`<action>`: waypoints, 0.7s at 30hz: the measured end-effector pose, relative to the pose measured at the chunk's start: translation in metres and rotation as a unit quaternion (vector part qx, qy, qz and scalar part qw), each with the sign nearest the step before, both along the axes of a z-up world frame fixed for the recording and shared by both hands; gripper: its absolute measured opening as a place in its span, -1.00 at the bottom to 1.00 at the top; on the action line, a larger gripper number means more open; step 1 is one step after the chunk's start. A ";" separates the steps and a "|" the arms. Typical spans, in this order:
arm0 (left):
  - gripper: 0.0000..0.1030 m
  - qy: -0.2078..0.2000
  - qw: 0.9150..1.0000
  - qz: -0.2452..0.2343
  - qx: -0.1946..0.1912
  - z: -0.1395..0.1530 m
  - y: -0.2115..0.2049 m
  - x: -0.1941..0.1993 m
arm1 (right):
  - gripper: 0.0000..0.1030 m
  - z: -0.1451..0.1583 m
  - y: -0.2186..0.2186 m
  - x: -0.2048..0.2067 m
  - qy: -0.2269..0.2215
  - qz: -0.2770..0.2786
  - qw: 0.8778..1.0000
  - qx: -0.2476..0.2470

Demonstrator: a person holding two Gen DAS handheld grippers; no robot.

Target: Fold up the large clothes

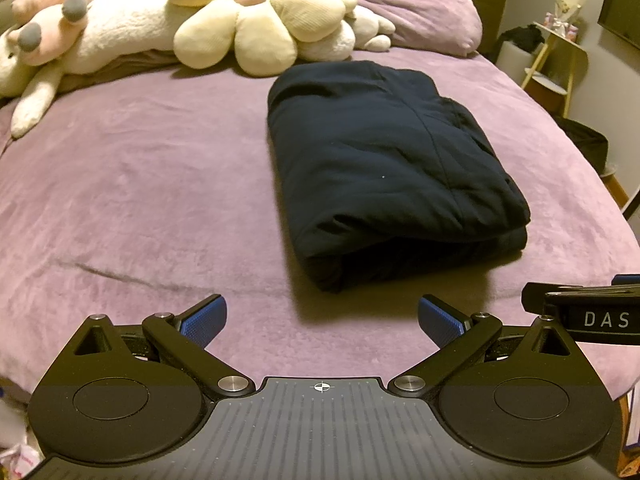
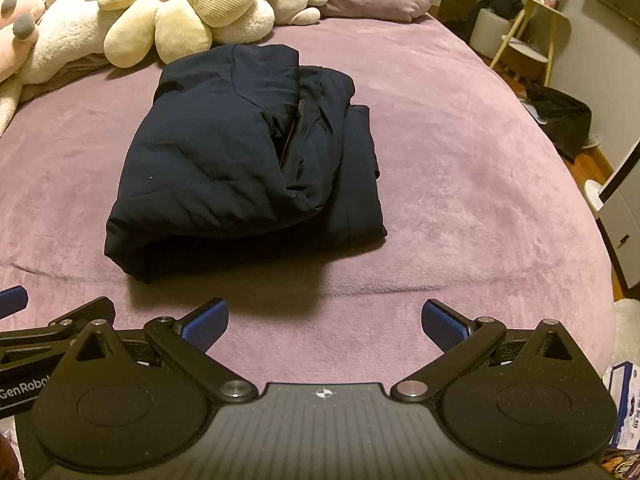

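Note:
A dark navy padded jacket [image 1: 384,160] lies folded into a thick rectangular bundle on the purple bed cover [image 1: 140,200]. In the right wrist view the same jacket [image 2: 240,160] shows its layered edges and a zip line on its right side. My left gripper [image 1: 322,326] hovers open over the near edge of the bed, short of the bundle, with nothing between its blue pads [image 1: 204,322]. My right gripper [image 2: 324,326] is open too, just beside it and equally clear of the jacket. Each gripper's black body shows at the other view's edge.
Cream plush toys and a flower cushion [image 1: 256,16] line the far side of the bed beside a purple pillow [image 1: 424,12]. A small side table [image 2: 528,28] and dark bags stand on the floor at the right. Bare purple cover spreads left of the jacket.

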State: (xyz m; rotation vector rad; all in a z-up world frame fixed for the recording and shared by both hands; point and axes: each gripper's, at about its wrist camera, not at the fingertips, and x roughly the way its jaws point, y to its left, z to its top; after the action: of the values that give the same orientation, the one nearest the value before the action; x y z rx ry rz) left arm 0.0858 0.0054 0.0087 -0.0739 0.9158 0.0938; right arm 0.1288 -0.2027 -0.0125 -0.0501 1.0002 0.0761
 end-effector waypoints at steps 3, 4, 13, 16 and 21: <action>1.00 -0.001 1.000 -0.001 0.000 0.000 0.000 0.000 | 0.99 0.000 0.001 0.000 0.000 0.000 1.000 0.000; 1.00 0.000 1.000 -0.001 0.000 0.000 0.000 0.000 | 0.99 0.001 0.001 0.000 -0.001 0.000 1.000 0.000; 1.00 -0.001 1.000 -0.001 -0.001 0.001 -0.001 -0.001 | 1.00 0.002 0.001 0.000 -0.002 0.000 1.000 0.000; 1.00 -0.001 1.000 -0.001 -0.001 0.001 -0.001 0.000 | 1.00 0.003 0.002 0.000 -0.002 0.000 1.000 -0.001; 1.00 -0.002 1.000 -0.001 -0.004 0.003 0.000 0.000 | 1.00 0.003 0.002 0.000 -0.002 0.000 1.000 -0.001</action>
State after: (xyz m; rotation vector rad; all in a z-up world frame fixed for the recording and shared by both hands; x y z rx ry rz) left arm 0.0856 0.0050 0.0119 -0.0817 0.9129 0.0881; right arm 0.1284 -0.2003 -0.0098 -0.0526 0.9954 0.0751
